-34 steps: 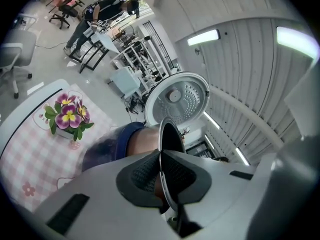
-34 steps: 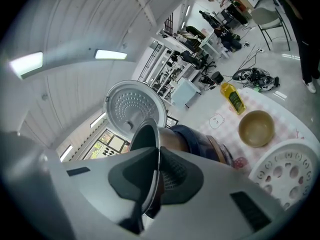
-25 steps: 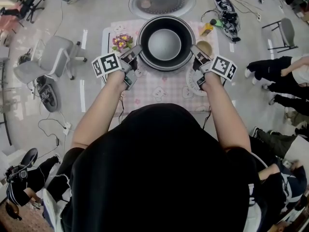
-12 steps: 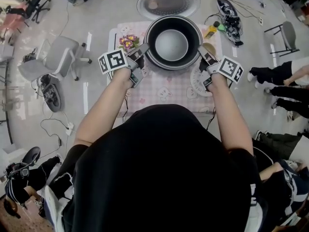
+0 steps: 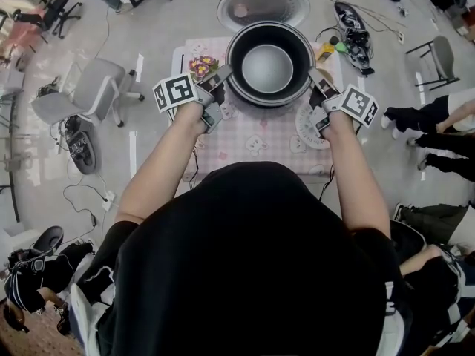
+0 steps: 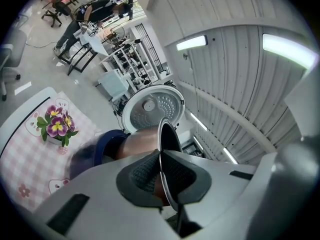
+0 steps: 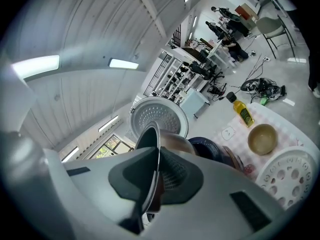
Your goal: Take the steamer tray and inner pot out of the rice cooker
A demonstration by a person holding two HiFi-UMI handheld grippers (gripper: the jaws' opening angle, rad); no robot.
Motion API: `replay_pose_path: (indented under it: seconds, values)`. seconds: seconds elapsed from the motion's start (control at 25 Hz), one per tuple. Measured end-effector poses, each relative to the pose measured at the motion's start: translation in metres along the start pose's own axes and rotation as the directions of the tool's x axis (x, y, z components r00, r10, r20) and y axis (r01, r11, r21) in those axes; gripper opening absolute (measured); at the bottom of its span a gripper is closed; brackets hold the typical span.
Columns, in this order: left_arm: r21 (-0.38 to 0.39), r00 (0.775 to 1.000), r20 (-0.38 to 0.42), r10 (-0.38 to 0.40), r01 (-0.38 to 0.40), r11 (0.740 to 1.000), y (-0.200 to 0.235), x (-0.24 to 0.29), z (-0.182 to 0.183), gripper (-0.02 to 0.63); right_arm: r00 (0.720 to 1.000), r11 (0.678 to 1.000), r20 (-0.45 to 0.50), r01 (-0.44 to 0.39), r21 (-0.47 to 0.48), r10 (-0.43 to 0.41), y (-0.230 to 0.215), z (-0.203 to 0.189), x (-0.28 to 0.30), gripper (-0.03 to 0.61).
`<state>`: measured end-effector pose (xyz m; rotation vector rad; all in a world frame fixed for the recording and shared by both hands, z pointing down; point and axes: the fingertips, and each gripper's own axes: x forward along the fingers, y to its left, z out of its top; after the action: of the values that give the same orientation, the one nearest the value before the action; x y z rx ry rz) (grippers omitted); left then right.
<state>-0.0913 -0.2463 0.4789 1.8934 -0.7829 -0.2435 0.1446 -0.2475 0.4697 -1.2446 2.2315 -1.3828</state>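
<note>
The dark inner pot hangs above the rice cooker, held by its thin rim on both sides. My left gripper is shut on the rim's left edge, and my right gripper is shut on its right edge. In the left gripper view the pads clamp the rim, with the pot's coppery wall and the dark blue cooker body beyond. The right gripper pinches the rim the same way. The white perforated steamer tray lies on the tablecloth at the right.
The cooker's lid stands open at the back. A pot of flowers sits at the table's left; a small bowl and a yellow bottle at its right. An office chair stands left; seated people are on the right.
Both grippers have risen together with the inner pot held between them, so the pot sits higher over the cooker than a second ago. The jaws have stayed shut.
</note>
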Motion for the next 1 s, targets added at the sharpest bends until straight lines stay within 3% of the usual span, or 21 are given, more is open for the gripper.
replay_pose_path:
  seconds: [0.44, 0.6, 0.72, 0.88, 1.0]
  values:
    - [0.022, 0.997, 0.082, 0.004, -0.006, 1.000, -0.004, -0.064, 0.023, 0.037, 0.999, 0.999, -0.027, -0.038, -0.011, 0.038, 0.054, -0.030, 0.019, 0.031]
    - [0.022, 0.992, 0.124, 0.021, -0.024, 0.999, -0.004, -0.082, 0.022, 0.037, 0.993, 0.994, -0.058, -0.106, -0.037, 0.104, 0.064, -0.038, 0.029, 0.031]
    - [0.015, 0.987, 0.155, 0.043, -0.046, 0.999, -0.005, -0.091, 0.022, 0.037, 0.993, 0.997, -0.091, -0.072, 0.006, 0.072, 0.062, -0.044, 0.032, 0.031]
    - [0.002, 0.977, 0.199, 0.078, -0.080, 0.997, 0.004, -0.116, 0.025, 0.037, 0.977, 0.986, -0.140, -0.164, -0.019, 0.160, 0.076, -0.058, 0.053, 0.032]
    - [-0.006, 0.967, 0.233, 0.100, -0.102, 0.995, 0.020, -0.159, 0.025, 0.037, 0.967, 0.981, -0.175, -0.193, -0.017, 0.187, 0.095, -0.094, 0.071, 0.032]
